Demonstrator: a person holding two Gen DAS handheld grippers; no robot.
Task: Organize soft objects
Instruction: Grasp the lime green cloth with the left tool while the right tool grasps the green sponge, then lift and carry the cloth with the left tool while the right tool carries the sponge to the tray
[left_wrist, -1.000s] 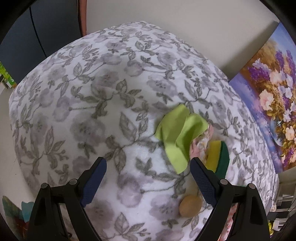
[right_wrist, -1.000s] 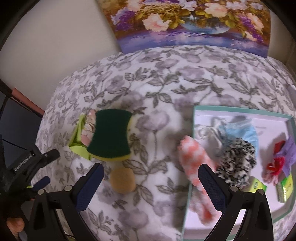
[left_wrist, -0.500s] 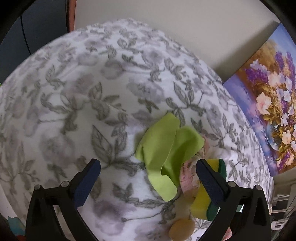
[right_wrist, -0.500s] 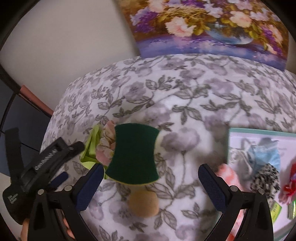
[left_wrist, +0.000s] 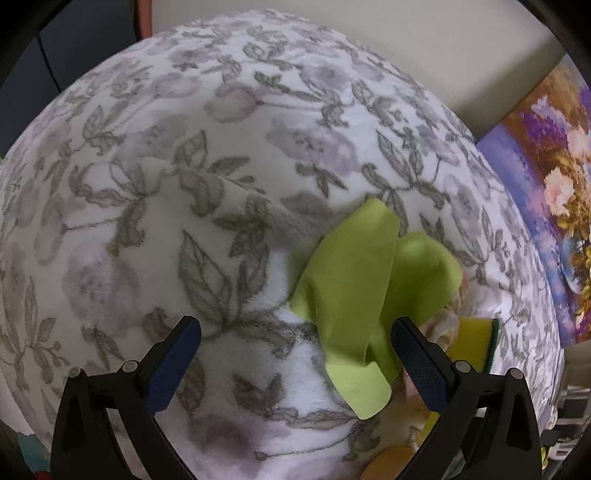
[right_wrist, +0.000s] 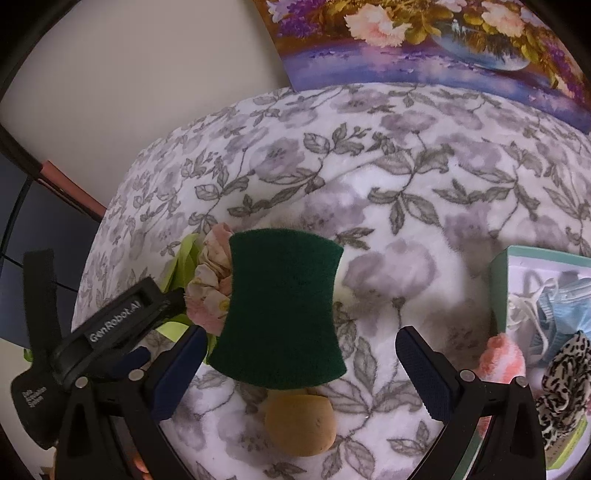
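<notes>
Seemingly sponge (right_wrist: 282, 310) between right claw (right_wrist: 299, 373) tips

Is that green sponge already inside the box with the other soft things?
No, the sponge lies on the flowered blanket, well apart from the box at the right edge.

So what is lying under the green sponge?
The green sponge rests partly on a pink floral cloth, itself over a lime cloth. Whatever else lies beneath is covered.
</notes>
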